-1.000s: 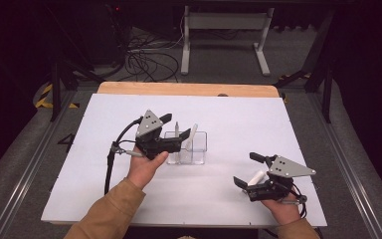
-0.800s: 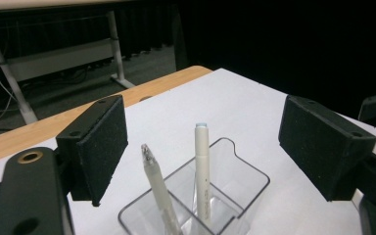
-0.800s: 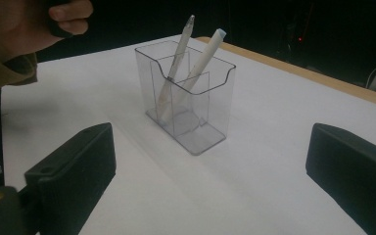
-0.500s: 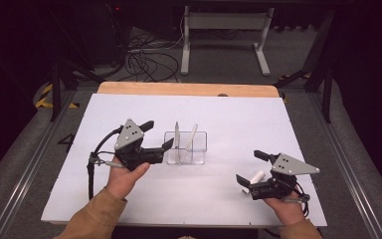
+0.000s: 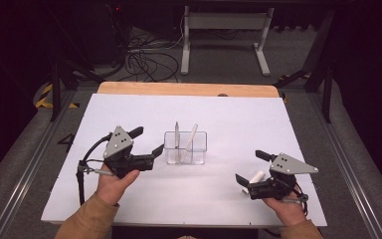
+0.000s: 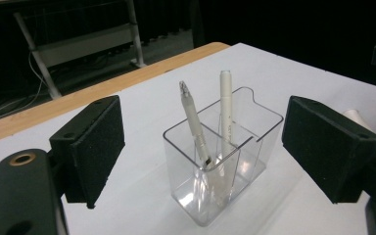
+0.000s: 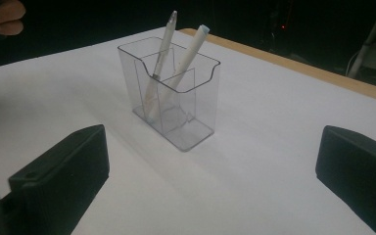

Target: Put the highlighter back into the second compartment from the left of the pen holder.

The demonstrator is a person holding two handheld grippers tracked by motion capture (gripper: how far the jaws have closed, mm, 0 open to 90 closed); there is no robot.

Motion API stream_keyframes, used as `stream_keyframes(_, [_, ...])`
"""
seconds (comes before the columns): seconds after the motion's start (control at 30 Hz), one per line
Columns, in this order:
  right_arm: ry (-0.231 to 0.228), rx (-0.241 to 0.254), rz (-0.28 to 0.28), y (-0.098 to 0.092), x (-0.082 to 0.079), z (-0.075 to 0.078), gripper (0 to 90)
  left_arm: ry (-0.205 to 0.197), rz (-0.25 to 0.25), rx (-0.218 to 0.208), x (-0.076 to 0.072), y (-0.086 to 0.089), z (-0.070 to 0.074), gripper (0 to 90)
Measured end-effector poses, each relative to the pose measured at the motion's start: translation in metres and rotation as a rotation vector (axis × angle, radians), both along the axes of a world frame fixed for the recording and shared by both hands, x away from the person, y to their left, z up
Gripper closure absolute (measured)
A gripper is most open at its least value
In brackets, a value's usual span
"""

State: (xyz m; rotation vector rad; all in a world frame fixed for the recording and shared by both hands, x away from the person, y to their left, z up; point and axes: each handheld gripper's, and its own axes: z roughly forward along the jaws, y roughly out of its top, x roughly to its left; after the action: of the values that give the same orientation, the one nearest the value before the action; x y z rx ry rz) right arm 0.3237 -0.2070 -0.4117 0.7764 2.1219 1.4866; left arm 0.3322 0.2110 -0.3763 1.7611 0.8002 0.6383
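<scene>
A clear plastic holder (image 5: 185, 148) with compartments stands mid-table, with two white pens (image 5: 177, 137) (image 5: 192, 135) leaning inside it. My left gripper (image 5: 148, 141) hovers just left of the holder, open and empty. In the left gripper view the holder (image 6: 225, 161) and both pens (image 6: 193, 122) stand ahead, between the wide black pads (image 6: 90, 147). My right gripper (image 5: 250, 167) rests near the table's front right, well apart from the holder. Its jaws have just been opening wider with nothing between them. The right gripper view has the holder (image 7: 176, 98) farther off.
The white table top (image 5: 229, 114) has a wooden strip (image 5: 189, 89) along its far edge. Beyond it stand a metal frame (image 5: 224, 35) and loose cables (image 5: 144, 59) on the floor. A rail (image 5: 25, 169) runs beside the table's left side.
My left gripper has drawn back leftward from the holder, leaving the pens standing in it. The right gripper has stayed in place, its jaws a little wider.
</scene>
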Motion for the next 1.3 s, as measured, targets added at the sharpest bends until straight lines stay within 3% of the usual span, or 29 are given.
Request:
stream_keyframes(0.2, [0.008, 0.021, -0.041, 0.002, 0.002, 0.001, 0.1, 0.004, 0.008, -0.005, -0.001, 0.004, -0.002, 16.1])
stream_keyframes(0.43, [-0.003, -0.002, -0.032, 0.004, -0.001, 0.002, 0.1, 0.018, 0.001, -0.016, -0.003, 0.004, -0.003, 15.5])
stream_keyframes(0.73, [-0.063, -0.028, -0.087, 0.002, -0.007, 0.005, 9.8, 0.018, -0.002, -0.013, -0.008, 0.005, -0.004, 14.3])
stream_keyframes(0.83, [-0.021, -0.043, -0.064, 0.003, -0.005, 0.006, 10.9, 0.014, 0.000, -0.008, -0.011, 0.008, -0.004, 14.0])
stream_keyframes(1.3, [-0.045, -0.069, -0.072, 0.006, -0.009, 0.012, 21.4, 0.015, 0.029, 0.000, -0.018, 0.021, -0.006, 13.9])
